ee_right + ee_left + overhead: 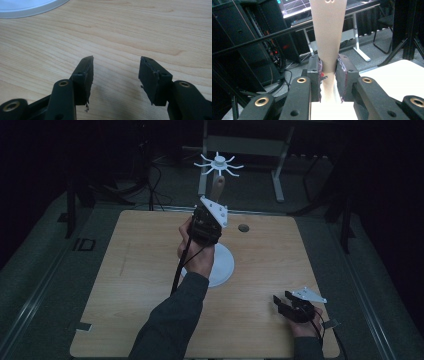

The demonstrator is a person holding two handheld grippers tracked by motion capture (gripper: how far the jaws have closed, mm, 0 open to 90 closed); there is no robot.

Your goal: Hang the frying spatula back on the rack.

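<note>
A stand rises from a round white base (223,265) at the middle of the wooden table (135,270). Its tan post (218,184) carries a white spoked top (219,164). My left gripper (214,202) is held up in the air and shut on the post. In the left gripper view the tan post (328,32) is pinched between both pads at my left gripper (329,67). At the table's front right, my right gripper (281,300) rests low and open. The right gripper view has my right gripper (115,65) over bare wood, the white base (25,7) at the top left.
A small dark hole (243,227) sits in the table right of the stand. Behind the table stands a grey desk frame (245,145). Cables and dark equipment racks (249,50) lie beyond the far edge. Tape tabs (82,326) mark the table's front corners.
</note>
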